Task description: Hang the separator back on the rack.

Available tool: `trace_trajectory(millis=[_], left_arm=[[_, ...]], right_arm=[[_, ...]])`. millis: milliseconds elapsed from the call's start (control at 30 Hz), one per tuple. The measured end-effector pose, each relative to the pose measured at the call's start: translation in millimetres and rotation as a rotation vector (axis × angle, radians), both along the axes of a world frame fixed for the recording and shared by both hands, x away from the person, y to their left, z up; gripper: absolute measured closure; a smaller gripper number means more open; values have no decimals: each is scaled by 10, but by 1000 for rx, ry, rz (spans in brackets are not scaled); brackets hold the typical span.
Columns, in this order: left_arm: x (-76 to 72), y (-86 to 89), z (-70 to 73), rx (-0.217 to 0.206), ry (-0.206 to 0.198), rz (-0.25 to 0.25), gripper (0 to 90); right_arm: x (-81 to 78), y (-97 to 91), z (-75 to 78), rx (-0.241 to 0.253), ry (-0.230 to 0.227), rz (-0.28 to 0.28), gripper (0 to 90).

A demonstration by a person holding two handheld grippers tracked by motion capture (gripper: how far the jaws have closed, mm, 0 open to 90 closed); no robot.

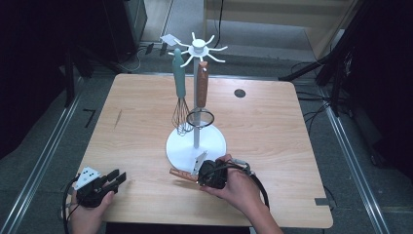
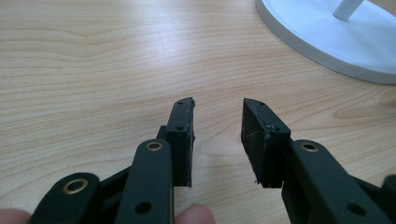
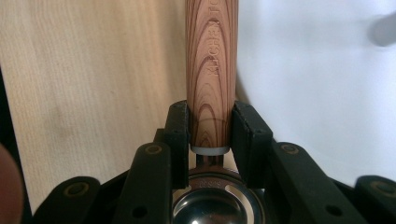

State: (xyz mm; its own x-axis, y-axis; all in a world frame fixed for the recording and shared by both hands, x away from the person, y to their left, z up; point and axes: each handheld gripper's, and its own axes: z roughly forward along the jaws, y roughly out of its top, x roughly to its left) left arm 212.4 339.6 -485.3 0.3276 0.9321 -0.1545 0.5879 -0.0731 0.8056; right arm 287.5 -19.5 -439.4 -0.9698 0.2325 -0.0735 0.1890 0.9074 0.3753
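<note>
While the right gripper (image 3: 210, 130) was clamped on the wooden handle (image 3: 211, 70) lying beside the rack (image 1: 196, 146), two utensils already hung above; probably this one was next. Left gripper (image 2: 217, 135) sat empty, jaws apart.

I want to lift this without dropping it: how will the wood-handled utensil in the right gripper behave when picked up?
The wood-handled utensil looks stiff, so it should not sag. Its round, smooth handle may twist or slip between the right gripper pads. The metal end near the jaws probably adds weight there, so it could tilt.
</note>
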Motion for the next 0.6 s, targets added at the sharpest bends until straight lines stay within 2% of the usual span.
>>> trace_trajectory(millis=[133,300,433,533,600], left_arm=[[14,-21,3,-3,-5,-3,649],[42,-40,14,-10,-20,2,612],[53,-45,52,-20,-71,28,488],[66,-48,83,-26,-92,49,411],[81,-62,96,-12,-97,67,357]], right_arm=[[12,-131,43,51,-26,-30,707],[23,-276,70,111,-35,-72,706],[46,-417,80,166,-46,-130,706],[57,-512,86,199,-54,-163,706],[55,-578,92,218,-72,-186,705]])
